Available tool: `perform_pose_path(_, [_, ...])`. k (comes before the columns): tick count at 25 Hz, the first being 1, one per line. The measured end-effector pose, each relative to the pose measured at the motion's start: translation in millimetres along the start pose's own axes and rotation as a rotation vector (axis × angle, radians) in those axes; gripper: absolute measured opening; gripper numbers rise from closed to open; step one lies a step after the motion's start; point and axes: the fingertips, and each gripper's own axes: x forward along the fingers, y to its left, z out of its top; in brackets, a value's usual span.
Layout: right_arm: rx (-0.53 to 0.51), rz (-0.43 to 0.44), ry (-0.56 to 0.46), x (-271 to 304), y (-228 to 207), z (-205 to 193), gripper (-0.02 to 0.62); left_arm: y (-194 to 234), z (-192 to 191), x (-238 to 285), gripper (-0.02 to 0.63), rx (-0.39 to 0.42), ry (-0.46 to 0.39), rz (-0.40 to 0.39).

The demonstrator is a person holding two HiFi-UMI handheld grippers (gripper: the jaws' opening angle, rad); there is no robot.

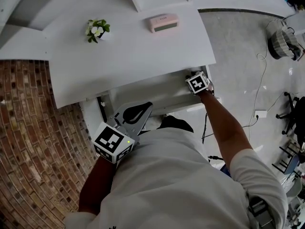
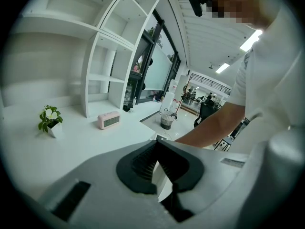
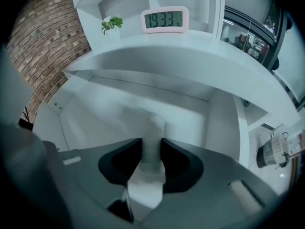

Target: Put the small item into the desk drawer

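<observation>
In the right gripper view my right gripper (image 3: pixel 152 144) is shut on a small white item (image 3: pixel 152 128), a slim pale piece that sticks out past the pads, blurred at its far end. It points steeply down into the open white desk drawer (image 3: pixel 109 111). The head view shows the gripper's marker cube (image 1: pixel 198 83) over the right end of the drawer (image 1: pixel 147 92); its jaws are hidden under the cube. My left gripper (image 1: pixel 148 107) hangs close to the person's body, below the drawer's front, with tips together and nothing held. The left gripper view shows its tips (image 2: pixel 157 141) meeting above the desktop.
On the white desk (image 1: pixel 128 56) stand a small potted plant (image 1: pixel 97 30) and a pink digital clock (image 1: pixel 163 23). White shelves rise behind. A brick surface (image 1: pixel 28 137) lies at the left. A bin (image 1: pixel 282 39), cables and chair bases are on the floor at the right.
</observation>
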Motion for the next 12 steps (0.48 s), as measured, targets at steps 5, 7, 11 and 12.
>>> perform_pose_path(5, [0.005, 0.019, 0.004, 1.4, 2.1, -1.2, 0.173, -0.2, 0.5, 0.8, 0.006, -0.002, -0.004, -0.002])
perform_pose_path(7, [0.017, 0.03, 0.006, 0.4, 5.0, -2.9, 0.181, -0.9, 0.2, 0.6, 0.006, -0.002, -0.006, -0.003])
perform_pose_path(11, [0.048, 0.054, 0.0, -4.1, 9.7, -3.7, 0.182, -3.2, 0.0, -0.8, 0.006, 0.002, -0.009, -0.011])
perform_pose_path(12, [0.047, 0.054, -0.006, -6.1, 10.0, -2.1, 0.181, -3.7, -0.2, -1.7, 0.006, 0.002, -0.01, -0.012])
